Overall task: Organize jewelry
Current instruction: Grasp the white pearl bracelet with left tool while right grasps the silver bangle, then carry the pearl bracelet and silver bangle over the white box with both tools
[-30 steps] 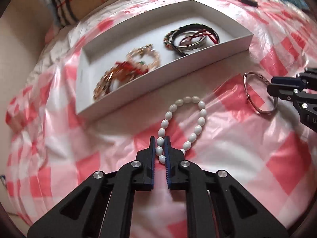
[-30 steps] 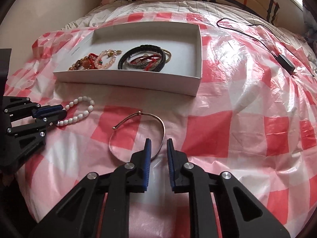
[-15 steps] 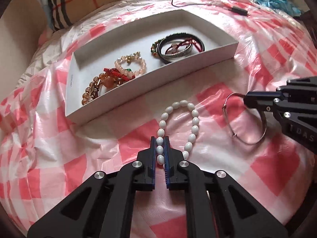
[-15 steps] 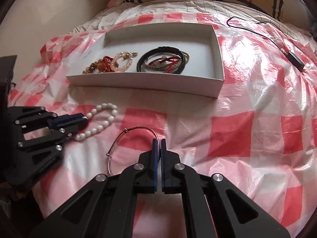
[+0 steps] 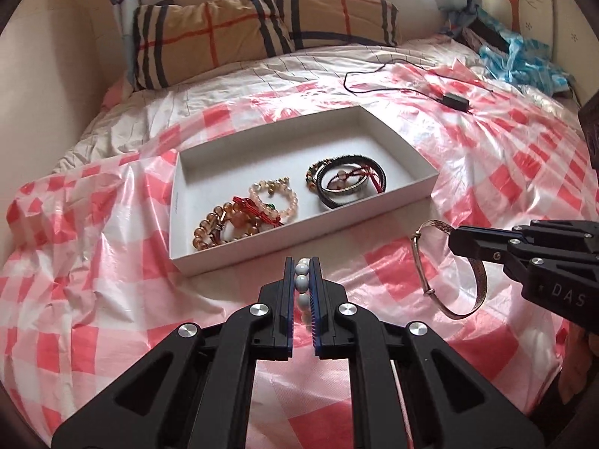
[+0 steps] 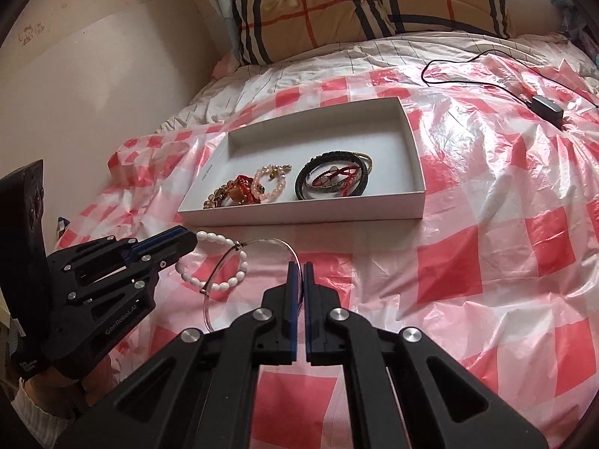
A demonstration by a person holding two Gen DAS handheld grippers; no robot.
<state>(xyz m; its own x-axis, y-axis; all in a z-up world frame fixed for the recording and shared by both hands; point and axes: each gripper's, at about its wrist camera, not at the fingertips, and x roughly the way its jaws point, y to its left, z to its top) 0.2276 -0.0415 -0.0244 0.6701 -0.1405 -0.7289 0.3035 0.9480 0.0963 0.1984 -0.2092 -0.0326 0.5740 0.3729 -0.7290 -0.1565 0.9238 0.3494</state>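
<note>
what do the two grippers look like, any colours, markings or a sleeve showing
Both are matte black plastic linkages with silver round bolts and blue-lined fingers. The left gripper carries the white lettering "GenRobot.AI" on its side, seen from the right wrist view. The right gripper shows the letters "DAS". A light ribbed sleeve shows at the left hand's wrist.

Two claws: left claw (image 5: 302, 280), right claw (image 6: 298, 280). One white box (image 5: 419, 157) on the bed. One white bead bracelet (image 6: 224, 262); one silver bangle (image 5: 475, 288). Inside the box, two clusters of bracelets: beaded cluster (image 5: 243, 217) and dark banded cluster (image 5: 348, 183), exact counts unclear. One plaid pillow (image 5: 243, 33). One black cable (image 5: 408, 89).
</note>
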